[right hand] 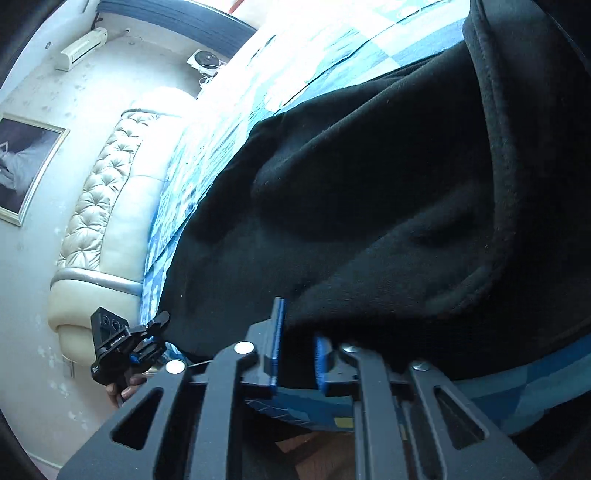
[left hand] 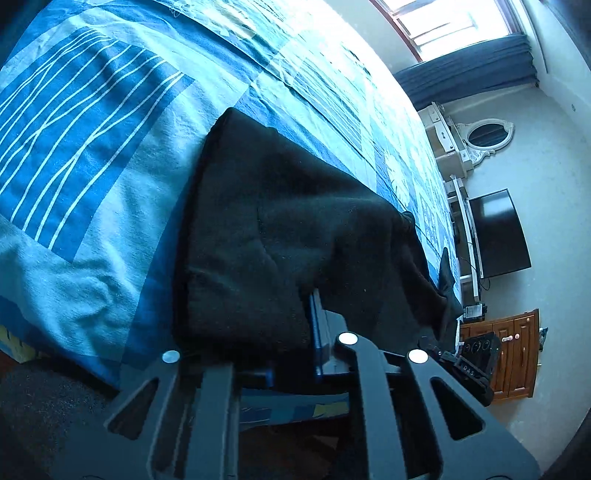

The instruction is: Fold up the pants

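Note:
Black pants (left hand: 280, 229) lie on a blue patterned bedspread (left hand: 92, 155) near the bed's front edge. In the left wrist view the cloth covers my left gripper (left hand: 291, 332); only one blue pad (left hand: 316, 332) shows, so the jaws appear closed on a fold of the pants. In the right wrist view the pants (right hand: 369, 184) fill most of the frame, with a hem seam curving at the right. My right gripper (right hand: 299, 354) has its blue pads (right hand: 277, 343) close together with black cloth between them. The left gripper (right hand: 122, 343) shows at the left of the right wrist view.
A padded cream headboard (right hand: 107, 192) and a framed picture (right hand: 26, 166) are at the left in the right wrist view. A dark TV (left hand: 498, 232), an oval mirror (left hand: 484, 136), a wooden cabinet (left hand: 513, 354) and a window (left hand: 454, 22) stand beyond the bed.

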